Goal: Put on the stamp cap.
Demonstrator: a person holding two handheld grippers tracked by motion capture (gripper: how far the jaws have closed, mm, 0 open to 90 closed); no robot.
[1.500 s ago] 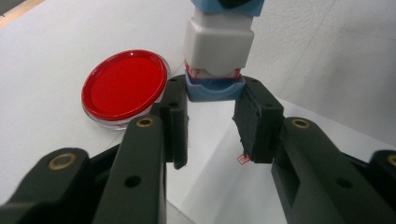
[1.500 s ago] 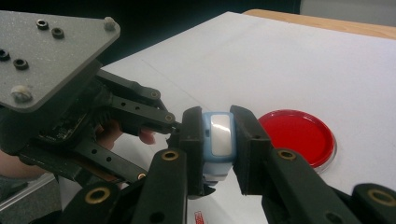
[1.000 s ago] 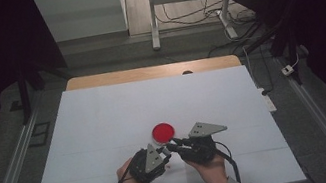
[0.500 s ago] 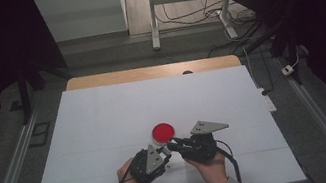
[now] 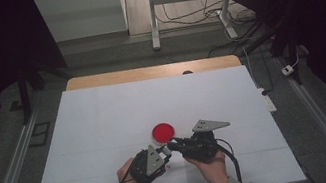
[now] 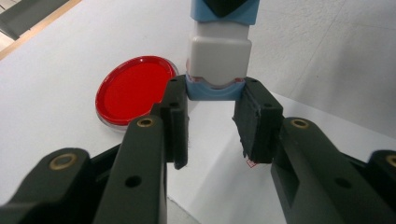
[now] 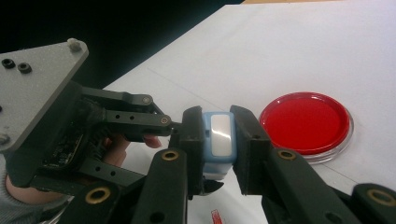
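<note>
Stamp-like block point(image 7: 219, 140), pale blue with a white middle face, sits clamped between the jaws of the right gripper point(image 7: 218, 142), lifted off the white surface point(image 5: 105, 122) near the person's edge. In the left gripper view the same block point(image 6: 219, 51) hangs in front of the left gripper point(image 6: 215, 119), its blue lower end reaching down between the tips of that gripper's two jaws; the jaws stand apart with a gap between the pads, and whether the tips touch the block I cannot tell. In the high view the two grippers meet tip to tip, the left gripper point(image 5: 164, 153) held in the left hand point(image 5: 131, 181) and the right gripper point(image 5: 174, 146) in the right hand point(image 5: 212, 166) (each with a grey three-cornered plate on top). A round red dish point(image 5: 163, 132) with a clear rim lies flat on the surface just beyond the gripper tips, apart from the block. A small red-printed mark point(image 6: 251, 163) shows on the surface under the left gripper's jaw.
</note>
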